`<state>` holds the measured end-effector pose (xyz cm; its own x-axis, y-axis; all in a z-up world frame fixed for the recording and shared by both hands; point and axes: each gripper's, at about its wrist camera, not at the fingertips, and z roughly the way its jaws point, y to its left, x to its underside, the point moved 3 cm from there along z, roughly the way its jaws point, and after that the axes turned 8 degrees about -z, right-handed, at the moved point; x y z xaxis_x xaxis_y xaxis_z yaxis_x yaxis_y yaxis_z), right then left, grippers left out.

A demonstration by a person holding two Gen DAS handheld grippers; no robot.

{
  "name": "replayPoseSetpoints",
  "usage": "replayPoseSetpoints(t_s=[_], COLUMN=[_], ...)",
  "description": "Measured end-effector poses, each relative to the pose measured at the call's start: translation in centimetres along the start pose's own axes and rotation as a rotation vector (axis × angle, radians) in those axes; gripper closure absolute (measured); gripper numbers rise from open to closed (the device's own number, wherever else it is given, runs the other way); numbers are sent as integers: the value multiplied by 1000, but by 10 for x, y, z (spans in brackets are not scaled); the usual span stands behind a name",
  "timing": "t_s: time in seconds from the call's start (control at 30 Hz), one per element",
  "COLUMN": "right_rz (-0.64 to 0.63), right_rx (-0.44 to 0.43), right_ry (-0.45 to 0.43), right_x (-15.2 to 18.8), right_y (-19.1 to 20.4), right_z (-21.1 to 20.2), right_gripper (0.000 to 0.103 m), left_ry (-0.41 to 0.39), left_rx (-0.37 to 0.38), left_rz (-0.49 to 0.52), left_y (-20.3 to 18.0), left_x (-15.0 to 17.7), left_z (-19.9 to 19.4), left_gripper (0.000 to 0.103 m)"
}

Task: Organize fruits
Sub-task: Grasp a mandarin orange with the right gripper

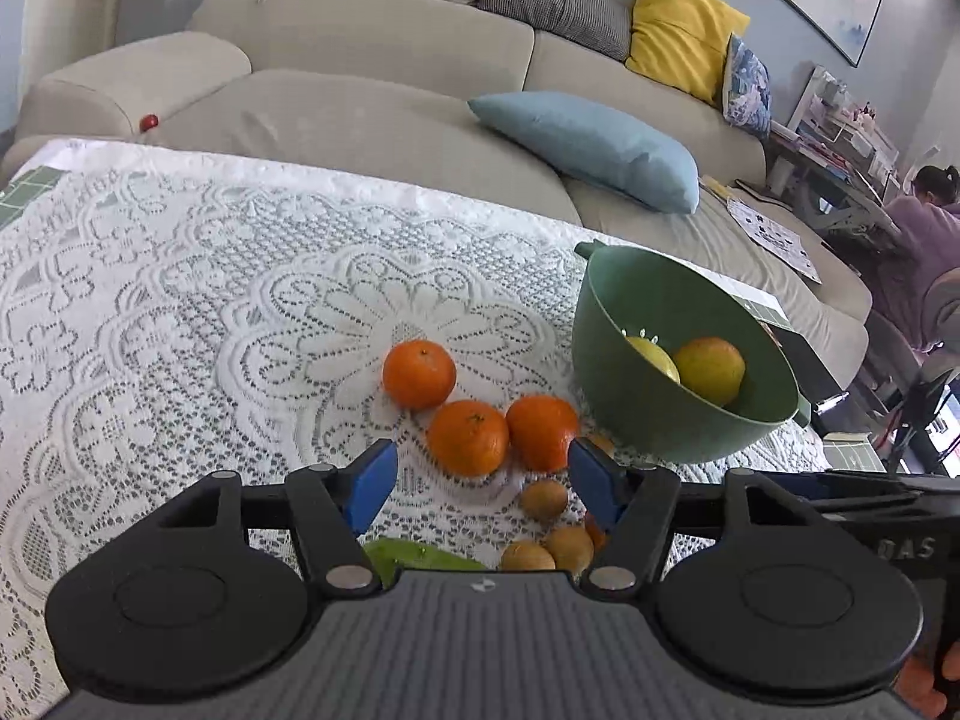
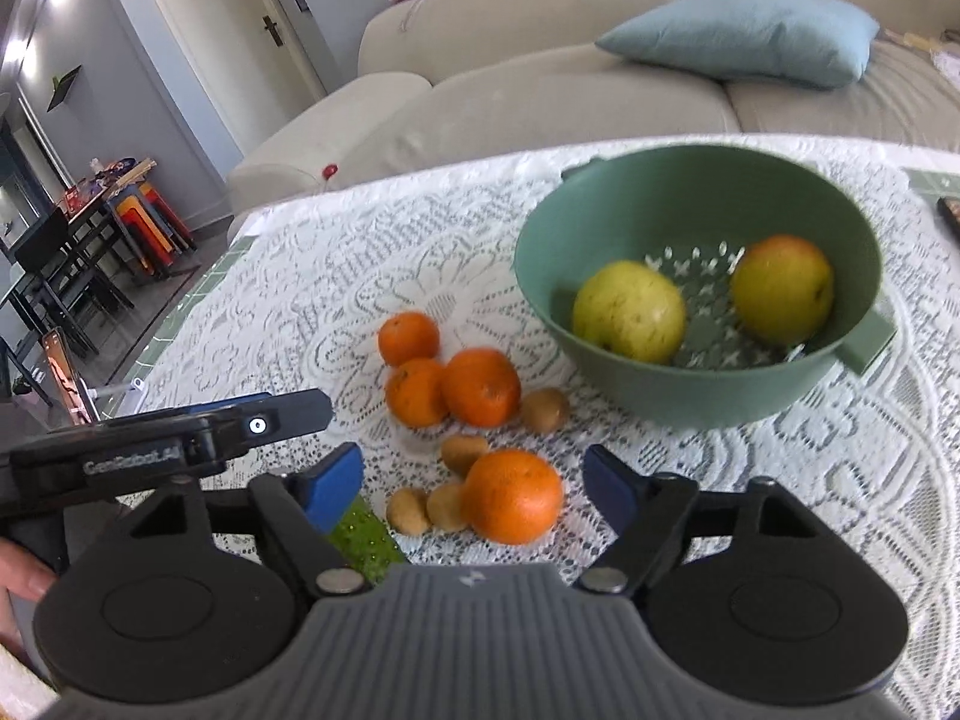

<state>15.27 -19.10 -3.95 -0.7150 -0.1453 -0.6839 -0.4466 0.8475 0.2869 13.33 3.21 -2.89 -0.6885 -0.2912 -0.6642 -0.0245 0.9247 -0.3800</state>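
Both grippers are wide open, holding nothing. The right gripper (image 2: pixel 474 483) should close gently around the nearest orange (image 2: pixel 513 496), then lift it into the green bowl (image 2: pixel 708 396).

Left gripper (image 1: pixel 482 483): jaws spread wide, blue pads facing each other, nothing between them; held low, pointing forward.
Right gripper (image 2: pixel 474 487): jaws likewise wide apart, gripping nothing; tilted downward.
Relative position: the left gripper's body shows at the left edge of the right wrist view.
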Motion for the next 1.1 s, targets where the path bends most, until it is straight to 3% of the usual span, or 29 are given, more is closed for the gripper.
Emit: replayPoseSetpoints(t_s=[0.2,0.3,0.5,0.77,1.1], right_rz=[49,86,97,218,191], right_rx=[27,-7,8,-53,-64], right_ry=[55,88,123,174,173], right_x=[2,2,5,10,7], right_y=[-14,-17,-22,-37,-31], right_z=[20,27,34,45,48], right_gripper=[43,44,45,48,58], left_ry=[25,39,53,60,72], left_rx=[4,-11,-22,-30,-37], left_rz=[-13,5,38,62,83], left_y=[3,0,-5,-9,-13], left_x=[2,4,10,12,14], left_z=[6,10,13,16,22], left_gripper=[35,38,43,43,43])
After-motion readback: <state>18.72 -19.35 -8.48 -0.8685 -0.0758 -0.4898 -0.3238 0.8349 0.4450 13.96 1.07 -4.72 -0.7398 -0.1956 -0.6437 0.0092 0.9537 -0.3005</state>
